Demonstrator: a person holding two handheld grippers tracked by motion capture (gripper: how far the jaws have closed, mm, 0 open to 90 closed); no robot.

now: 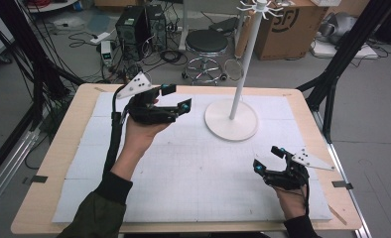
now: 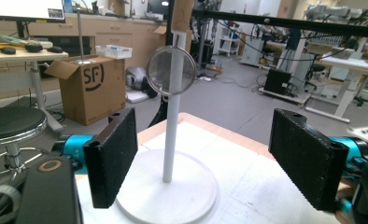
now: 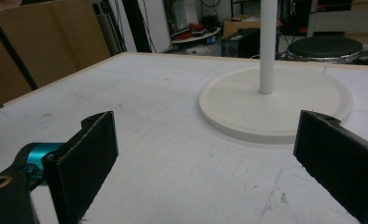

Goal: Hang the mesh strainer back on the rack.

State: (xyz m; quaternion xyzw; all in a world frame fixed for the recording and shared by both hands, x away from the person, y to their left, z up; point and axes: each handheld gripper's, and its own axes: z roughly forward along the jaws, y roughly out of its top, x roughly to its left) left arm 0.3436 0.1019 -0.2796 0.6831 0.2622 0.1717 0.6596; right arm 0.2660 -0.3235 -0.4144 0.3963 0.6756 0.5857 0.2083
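Left gripper (image 1: 176, 97): high view; held above the far left part of the tabletop (image 1: 59, 148), jaws spread wide with nothing between them, pointing toward the stand (image 1: 231, 119).
Right gripper (image 1: 268, 159): high view; low over the near right part of the tabletop, jaws parted and empty, well apart from the stand's base.
Stand: high view; white, round flat base on the white mat (image 1: 198, 173), right of centre toward the far edge, thin upright pole with hooks at the top.
Strainer (image 1: 233, 69): high view; small round wire mesh, hanging beside the pole with a wooden handle above it.
Left gripper (image 2: 210, 154): left gripper view; two black padded jaws stand wide apart, empty; the stand's pole (image 2: 173, 107) rises in the gap, farther off and untouched.
Strainer (image 2: 171, 71): left gripper view; round mesh hanging in front of the pole, above jaw level.
Cardboard box (image 2: 91, 88): left gripper view; on the floor behind, beside a black stool (image 2: 11, 123).
Right gripper (image 3: 205, 158): right gripper view; jaws wide, holding nothing, bare mat between them.
Stand base (image 3: 275, 105): right gripper view; ahead of the jaws, clear of them, pole upright at its centre.
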